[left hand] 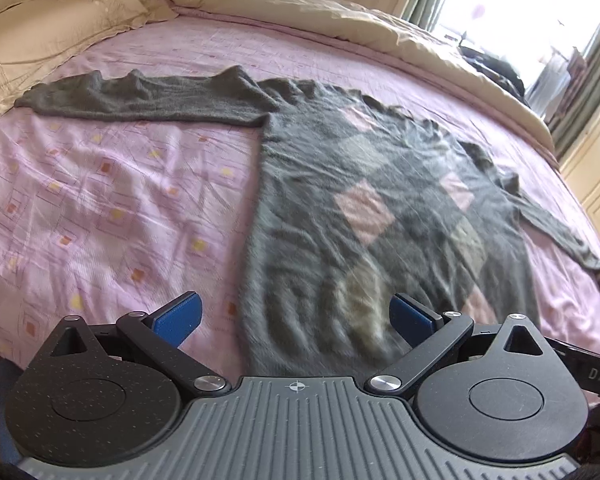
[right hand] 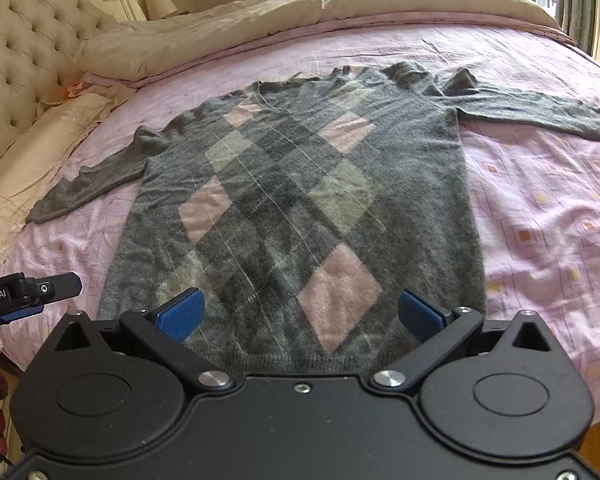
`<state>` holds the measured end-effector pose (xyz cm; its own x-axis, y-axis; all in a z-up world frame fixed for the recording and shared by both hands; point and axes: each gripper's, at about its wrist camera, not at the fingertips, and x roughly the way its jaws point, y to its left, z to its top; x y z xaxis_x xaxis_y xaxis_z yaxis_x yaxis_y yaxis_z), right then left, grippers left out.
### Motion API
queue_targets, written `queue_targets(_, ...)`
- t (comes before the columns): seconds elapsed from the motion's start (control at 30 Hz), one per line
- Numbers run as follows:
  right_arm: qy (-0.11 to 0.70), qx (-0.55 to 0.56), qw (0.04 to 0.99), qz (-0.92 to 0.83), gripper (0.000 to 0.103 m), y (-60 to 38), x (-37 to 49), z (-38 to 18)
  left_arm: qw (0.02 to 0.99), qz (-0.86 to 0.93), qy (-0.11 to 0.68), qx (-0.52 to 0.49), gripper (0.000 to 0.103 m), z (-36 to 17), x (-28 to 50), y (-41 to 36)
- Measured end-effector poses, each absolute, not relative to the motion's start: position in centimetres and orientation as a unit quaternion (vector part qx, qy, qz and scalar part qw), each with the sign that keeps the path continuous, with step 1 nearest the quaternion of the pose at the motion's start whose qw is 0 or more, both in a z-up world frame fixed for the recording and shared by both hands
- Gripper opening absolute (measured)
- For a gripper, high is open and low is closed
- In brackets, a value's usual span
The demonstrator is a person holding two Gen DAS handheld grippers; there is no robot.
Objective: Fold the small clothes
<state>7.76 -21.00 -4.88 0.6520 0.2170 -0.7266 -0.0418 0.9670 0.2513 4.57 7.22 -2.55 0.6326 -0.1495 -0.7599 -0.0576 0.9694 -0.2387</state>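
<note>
Hovering wide open, both claws, left (left hand: 296,316) and right (right hand: 300,314), over sweater (right hand: 300,200) hem; lying flat on bed (right hand: 540,208), sleeves spread, no fold started.

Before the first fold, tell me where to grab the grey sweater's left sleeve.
Judging by its pose, take the left sleeve at its cuff, coming from the headboard side. It lies flat and outstretched from the sweater, so the free end lifts easily across the body. Both tools are open.
</note>
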Motion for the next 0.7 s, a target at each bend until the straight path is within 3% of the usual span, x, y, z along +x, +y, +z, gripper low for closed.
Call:
queue_targets(0.2,0.396,0.102,0.903,0.131,0.103,-19.4,11.6,-4.6,0.906,0.031,0.409,-0.103,0.102,-2.3,8.1,11.7)
queue_targets(0.37,0.409,0.098,0.892,0.164,0.103,-17.0,14.7,-5.1,0.909,0.013,0.388,-0.153,0.103,-2.5,11.4,17.1)
queue_targets(0.7,0.36,0.048,0.923,0.125,0.102,-13.7,18.4,-4.1,0.906,0.102,0.369,-0.183,0.101,-3.8,17.9,27.2)
